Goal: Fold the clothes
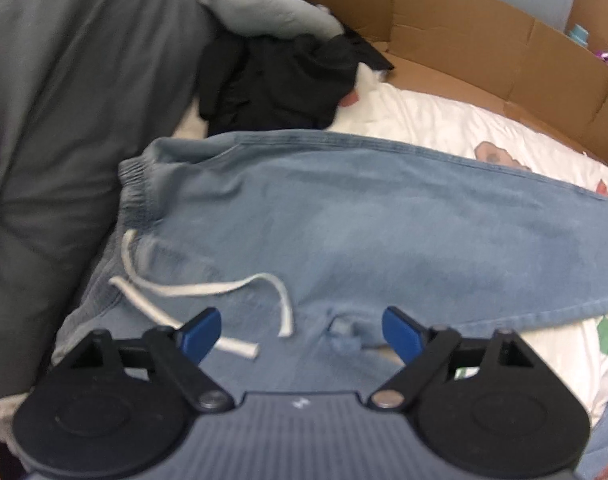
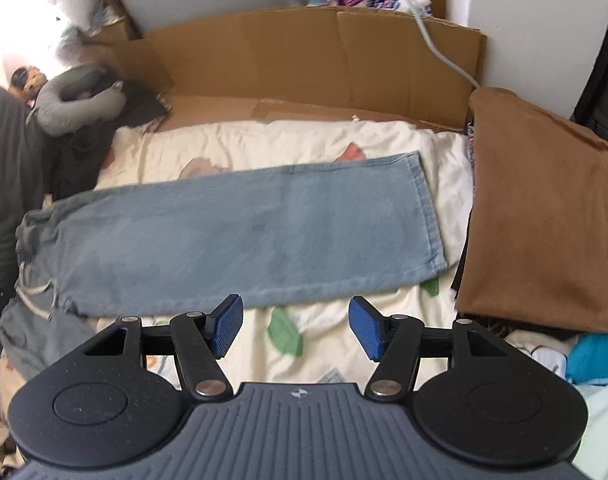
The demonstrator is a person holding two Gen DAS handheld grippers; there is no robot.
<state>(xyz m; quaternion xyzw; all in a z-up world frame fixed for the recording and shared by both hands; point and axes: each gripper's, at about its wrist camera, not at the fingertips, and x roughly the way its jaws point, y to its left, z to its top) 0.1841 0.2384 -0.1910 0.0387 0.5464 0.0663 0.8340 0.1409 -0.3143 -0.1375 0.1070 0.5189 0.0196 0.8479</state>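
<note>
Light-blue denim drawstring trousers [image 2: 232, 236] lie flat, folded leg over leg, across the cream patterned bedsheet [image 2: 264, 144], white drawstring [image 1: 200, 288] loose at the waistband. Both grippers hang above them with nothing held: left gripper [image 1: 300, 338] spread wide, right gripper [image 2: 296, 328] parted too. A folded brown cloth [image 2: 540, 224] sits just beside the hem, brown cardboard [image 2: 304, 64] behind.

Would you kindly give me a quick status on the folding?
Both hand-held grippers, left and right, open, empty. Blue pants flat on the bedsheet, legs stacked. Drawstring loose on top.
</note>
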